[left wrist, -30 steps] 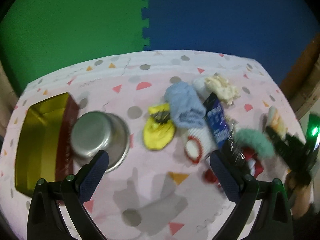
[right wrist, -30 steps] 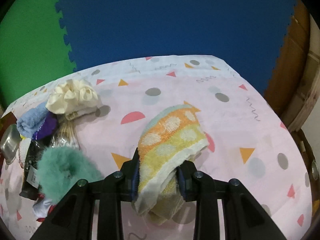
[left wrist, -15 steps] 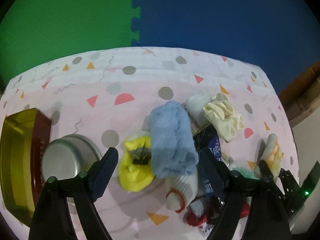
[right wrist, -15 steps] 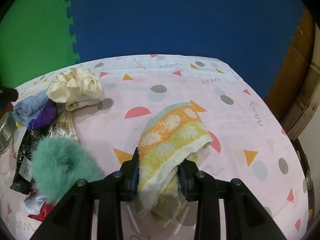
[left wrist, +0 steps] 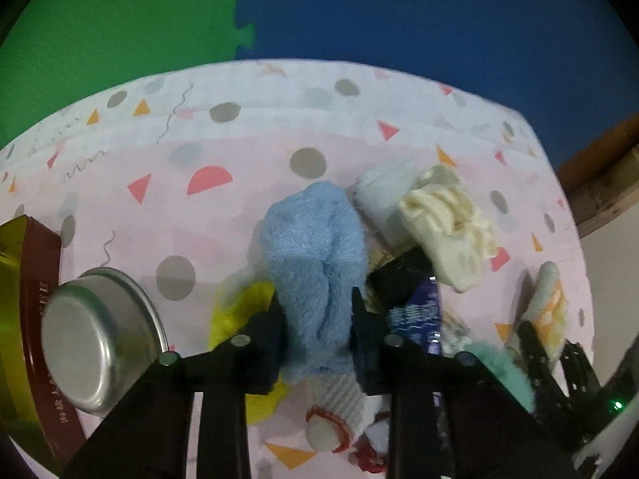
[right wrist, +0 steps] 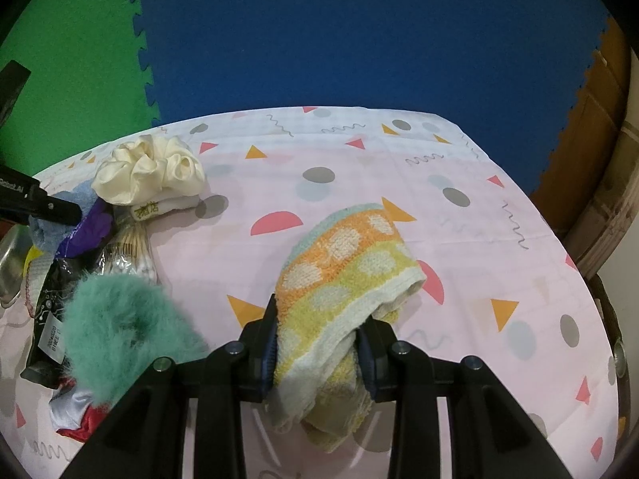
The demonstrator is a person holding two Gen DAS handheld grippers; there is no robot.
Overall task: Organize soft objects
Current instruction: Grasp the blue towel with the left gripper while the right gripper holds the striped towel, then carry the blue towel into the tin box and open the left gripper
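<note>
Fingers (left wrist: 279,331) closing on, seemingly, sock (left wrist: 315,255).

I see a pale pink tablecloth (right wrist: 359,207) with grey dots, coral half-circles, orange triangles. Light blue fuzzy cloth (left wrist: 315,251), cream scrunchie (right wrist: 149,169), teal fluffy scrunchie (right wrist: 120,327). Towel (right wrist: 343,275) striped orange, yellow, white with pale spots. Silver bowl (left wrist: 96,349), gold-lined maroon box (left wrist: 38,319). Backdrop mats: green (left wrist: 120,20), blue (right wrist: 359,40).

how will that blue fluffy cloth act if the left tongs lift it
The blue cloth bunches between the closing left tongs, so it is probably floppy and will sag. Its fluffy pile suggests it's light and unlikely to slip. It overlaps the yellow item, which might drag along.
</note>
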